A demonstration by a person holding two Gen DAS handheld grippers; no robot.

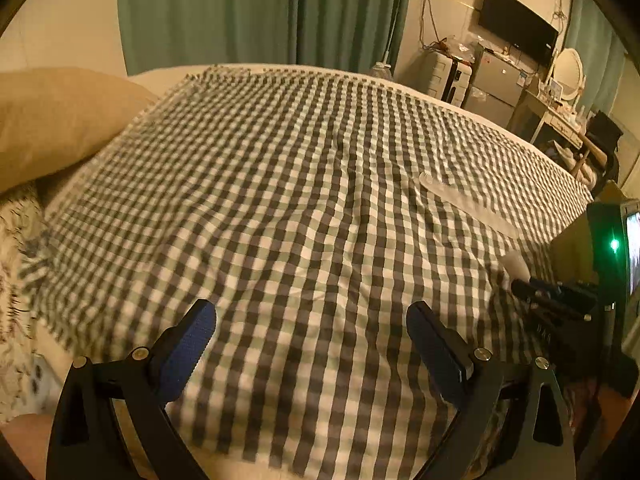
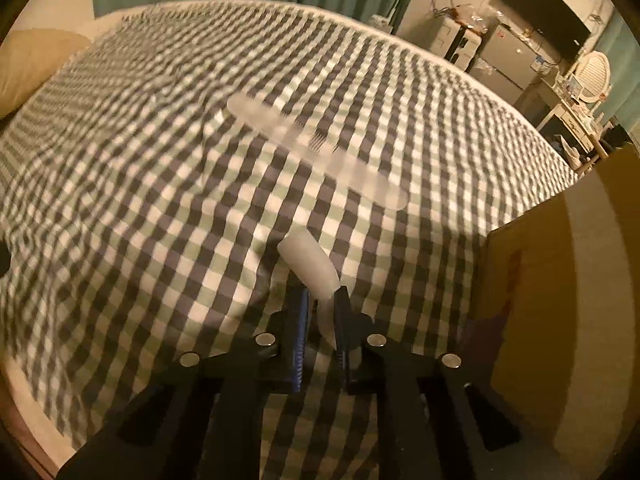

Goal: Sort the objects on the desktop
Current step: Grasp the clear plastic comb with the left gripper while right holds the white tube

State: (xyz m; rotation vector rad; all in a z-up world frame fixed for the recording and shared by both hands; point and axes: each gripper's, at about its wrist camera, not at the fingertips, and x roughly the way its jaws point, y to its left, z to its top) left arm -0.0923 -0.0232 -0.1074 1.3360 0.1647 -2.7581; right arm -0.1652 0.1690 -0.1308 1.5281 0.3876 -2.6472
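While your left tongs (image 1: 308,344) hang apart over the checked blanket (image 1: 260,200), your right tongs (image 2: 322,300) clamp a white tube (image 2: 310,266), with the comb (image 2: 320,152) at 12 o'clock.

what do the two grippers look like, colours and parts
Both match. The left gripper has a black angular frame, silver round bolts and fingers faced with ribbed blue pads. The right gripper shows the same black frame, silver bolts and blue-padded fingers. No cables or sleeves visible.

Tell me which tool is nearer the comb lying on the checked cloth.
Right. The right tool, shut on a white piece, sits just short of the comb. The left tool hangs open, farther back and to its left.
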